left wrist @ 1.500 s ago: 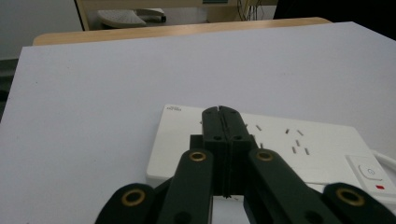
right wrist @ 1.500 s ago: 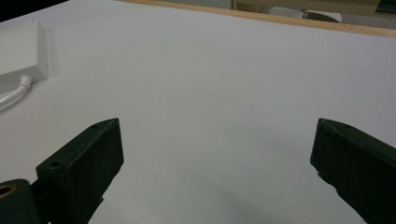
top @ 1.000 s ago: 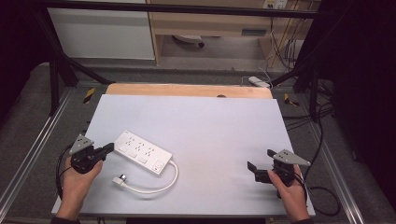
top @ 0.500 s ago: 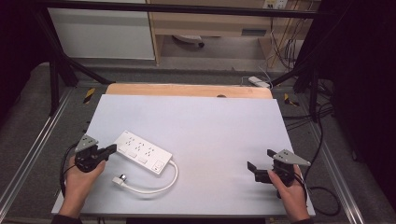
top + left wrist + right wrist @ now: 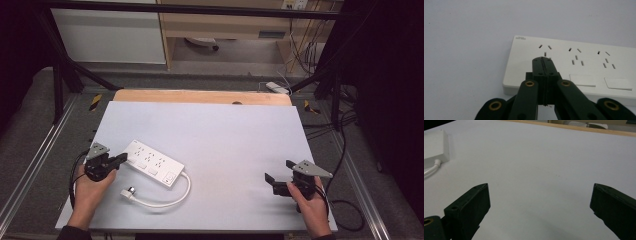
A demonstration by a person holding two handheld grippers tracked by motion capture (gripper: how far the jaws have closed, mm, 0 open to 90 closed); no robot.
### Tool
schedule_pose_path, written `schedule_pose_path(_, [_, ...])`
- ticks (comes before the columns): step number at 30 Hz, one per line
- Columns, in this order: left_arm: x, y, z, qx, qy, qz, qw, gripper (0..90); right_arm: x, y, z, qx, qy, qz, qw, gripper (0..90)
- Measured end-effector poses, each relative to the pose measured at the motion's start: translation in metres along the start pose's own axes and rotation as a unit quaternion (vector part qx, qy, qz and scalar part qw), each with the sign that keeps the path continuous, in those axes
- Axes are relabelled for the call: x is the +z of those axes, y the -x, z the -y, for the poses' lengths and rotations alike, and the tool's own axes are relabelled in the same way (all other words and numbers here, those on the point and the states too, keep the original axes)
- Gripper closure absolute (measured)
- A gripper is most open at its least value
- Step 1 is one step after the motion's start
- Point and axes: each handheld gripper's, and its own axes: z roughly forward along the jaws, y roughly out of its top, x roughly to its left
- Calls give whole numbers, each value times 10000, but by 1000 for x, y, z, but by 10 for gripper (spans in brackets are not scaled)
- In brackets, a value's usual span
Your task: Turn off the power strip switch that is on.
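A white power strip [image 5: 152, 162] lies at the left of the white table, its cord [image 5: 170, 197] curling to a plug [image 5: 129, 192] near the front. My left gripper [image 5: 121, 158] is shut with nothing between its jaws, its tip just over the strip's near end [image 5: 529, 62] by the first socket. Whether it touches the strip I cannot tell. My right gripper [image 5: 272, 182] rests at the front right, open and empty, far from the strip [image 5: 435, 145]; its jaws stand wide apart over bare table.
The white table top [image 5: 225, 135] has a wooden strip [image 5: 200, 96] along its far edge. Metal frame rails run down both sides. Black cables [image 5: 345, 210] trail off the right edge. A white adapter [image 5: 276, 87] lies on the floor beyond.
My left gripper has edged right and slightly toward the front, closing on the strip's near end. The right gripper and the strip have stayed put.
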Motion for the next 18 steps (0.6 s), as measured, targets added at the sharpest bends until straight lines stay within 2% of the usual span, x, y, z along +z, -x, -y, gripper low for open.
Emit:
schedule_pose_path(7, [5, 0, -2, 62, -46, -59, 10000, 900, 0, 0, 0, 26, -19, -42, 10000, 38])
schedule_pose_path(18, [9, -1, -1, 43, -105, -42, 9999, 900, 0, 0, 0, 21, -57, -61, 10000, 40])
